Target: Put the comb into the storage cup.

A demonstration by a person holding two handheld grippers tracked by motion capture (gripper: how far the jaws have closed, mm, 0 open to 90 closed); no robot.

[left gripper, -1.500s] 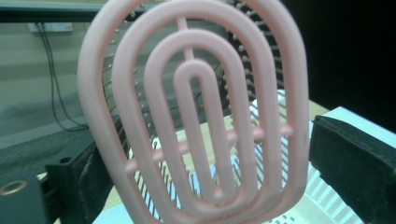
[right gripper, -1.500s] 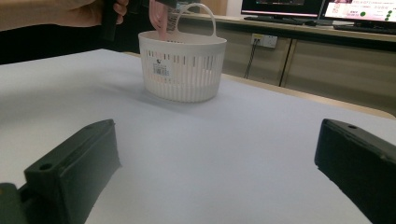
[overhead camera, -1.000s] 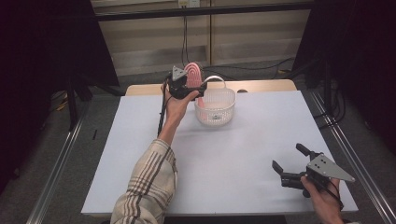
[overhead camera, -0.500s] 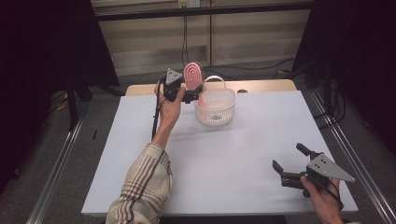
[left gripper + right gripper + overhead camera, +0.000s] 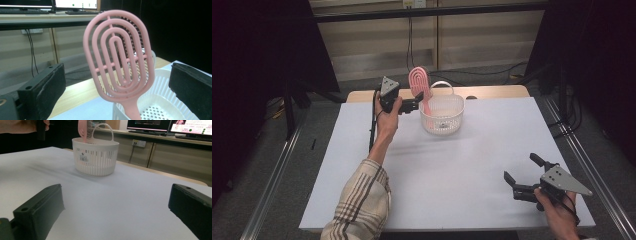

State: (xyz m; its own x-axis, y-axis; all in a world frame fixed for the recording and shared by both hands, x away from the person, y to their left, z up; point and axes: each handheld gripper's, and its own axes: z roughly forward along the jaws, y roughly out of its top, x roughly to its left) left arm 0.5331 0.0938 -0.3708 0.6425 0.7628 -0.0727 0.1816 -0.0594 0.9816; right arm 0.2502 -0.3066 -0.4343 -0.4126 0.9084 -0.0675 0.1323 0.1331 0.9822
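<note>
The pink hairbrush [image 5: 419, 85] stands nearly upright in the white plastic basket [image 5: 442, 114], handle down inside and its oval vented head rising above the rim (bristles facing away from the left gripper's camera). The left gripper [image 5: 416, 104] is held just beside the basket at the far side of the white desk [image 5: 452, 170], jaws spread wide and gripping nothing. The right gripper [image 5: 523, 172] rests low near the desk's right front corner, well apart from the basket, jaws likewise wide open and empty.
</note>
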